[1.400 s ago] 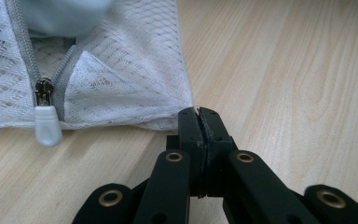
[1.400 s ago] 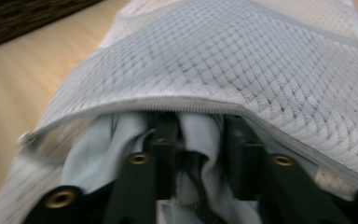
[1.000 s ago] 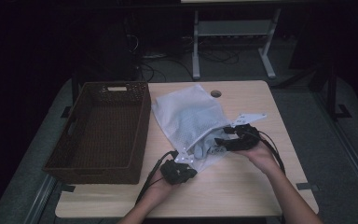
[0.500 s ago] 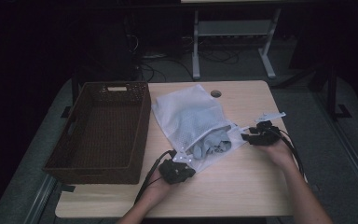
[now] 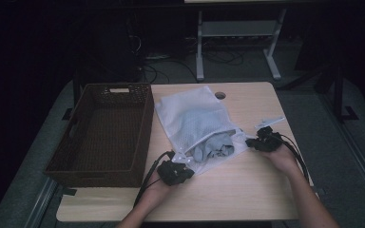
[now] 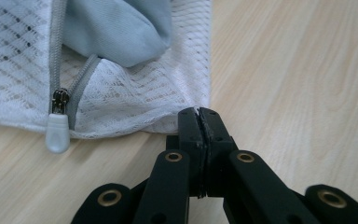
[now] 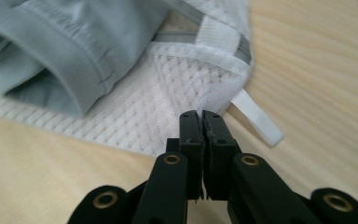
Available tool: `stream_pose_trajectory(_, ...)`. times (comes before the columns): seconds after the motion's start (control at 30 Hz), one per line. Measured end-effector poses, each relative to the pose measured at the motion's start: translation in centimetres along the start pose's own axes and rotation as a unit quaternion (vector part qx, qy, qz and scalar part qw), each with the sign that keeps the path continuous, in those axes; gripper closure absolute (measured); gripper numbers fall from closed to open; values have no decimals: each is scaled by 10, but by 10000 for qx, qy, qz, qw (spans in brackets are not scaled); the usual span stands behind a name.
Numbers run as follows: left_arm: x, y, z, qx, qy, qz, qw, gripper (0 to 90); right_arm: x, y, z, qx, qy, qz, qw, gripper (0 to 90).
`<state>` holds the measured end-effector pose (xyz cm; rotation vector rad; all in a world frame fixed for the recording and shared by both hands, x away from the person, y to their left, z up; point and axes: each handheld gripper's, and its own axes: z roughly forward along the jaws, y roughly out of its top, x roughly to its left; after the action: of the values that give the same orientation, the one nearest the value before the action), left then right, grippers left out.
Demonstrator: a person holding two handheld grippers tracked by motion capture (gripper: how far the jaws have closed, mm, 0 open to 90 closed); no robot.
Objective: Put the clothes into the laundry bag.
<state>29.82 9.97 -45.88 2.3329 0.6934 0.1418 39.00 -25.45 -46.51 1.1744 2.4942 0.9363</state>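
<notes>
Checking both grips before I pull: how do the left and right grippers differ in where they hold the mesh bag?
The left gripper pinches the mesh bag at its corner beside the zipper pull; the right gripper pinches the corner beside the white loop. Both are shut on the bag's edge.

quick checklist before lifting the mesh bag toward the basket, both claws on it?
1. Left claw shut on the mesh bag edge: ok; the jaws meet on the corner near the zipper pull.
2. Right claw shut on the bag: ok; its jaws have just been closing and now pinch the mesh edge beside the white loop.
3. Zipper closed: not ok; the mouth gapes.
4. Grey garment fully inside: not ok; it bulges out of the opening and may slip.
5. Basket free to receive: ok; nothing seen inside.
6. Grip depth enough to lift: cannot tell.
</notes>
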Motion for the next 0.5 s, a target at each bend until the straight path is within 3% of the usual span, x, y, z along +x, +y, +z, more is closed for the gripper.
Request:
stream_pose_trajectory(0.37,3,-5,-12,245,256,-150,9993,879,42,-21,-27,99,101,-500,9987,876)
stream_pose_trajectory(0.5,-1,-7,-20,173,236,-252,9993,792,54,-33,-40,43,256,-550,9981,876)
